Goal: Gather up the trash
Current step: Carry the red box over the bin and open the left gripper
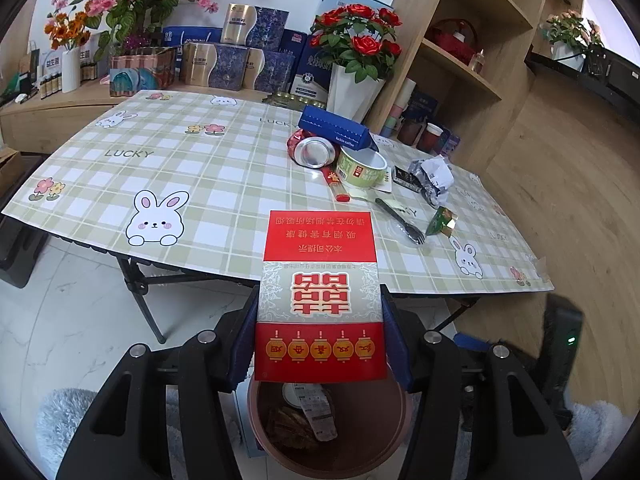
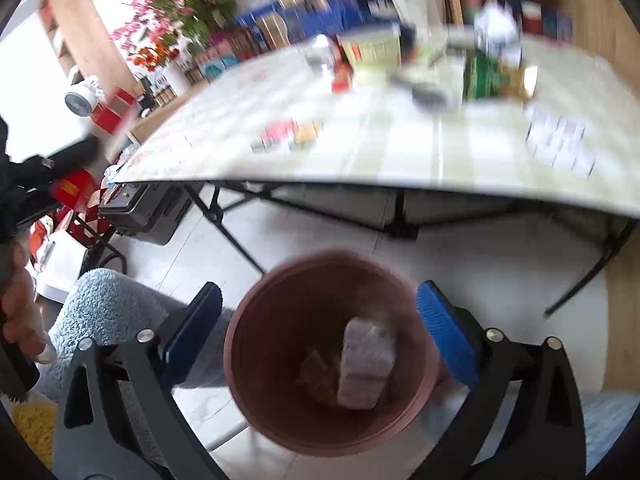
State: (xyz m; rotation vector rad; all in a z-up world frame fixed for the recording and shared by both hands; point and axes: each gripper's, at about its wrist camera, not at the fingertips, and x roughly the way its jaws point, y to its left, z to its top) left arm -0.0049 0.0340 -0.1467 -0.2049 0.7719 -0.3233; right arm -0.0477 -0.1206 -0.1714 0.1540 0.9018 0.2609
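Left wrist view: left gripper (image 1: pixel 320 320) fingers pinch red cigarette pack (image 1: pixel 320 280) above brown bin (image 1: pixel 256 408); right gripper (image 2: pixel 320 336) fingers spread wide over bin, nothing between them

I see a glossy printed card cigarette pack (image 1: pixel 320 304) pressed between my left gripper's (image 1: pixel 320 340) ribbed blue pads. Below the pack sits a smooth matt brown plastic bin (image 1: pixel 384 432). Beyond the pack, the tablecloth (image 1: pixel 200 168) looks like slick checked vinyl, with a shiny crushed metal can (image 1: pixel 316 151), a black plastic fork (image 1: pixel 400 222) and crumpled foil wrapper (image 1: pixel 430 178). The floor right of the pack is matt wood (image 1: pixel 560 200).
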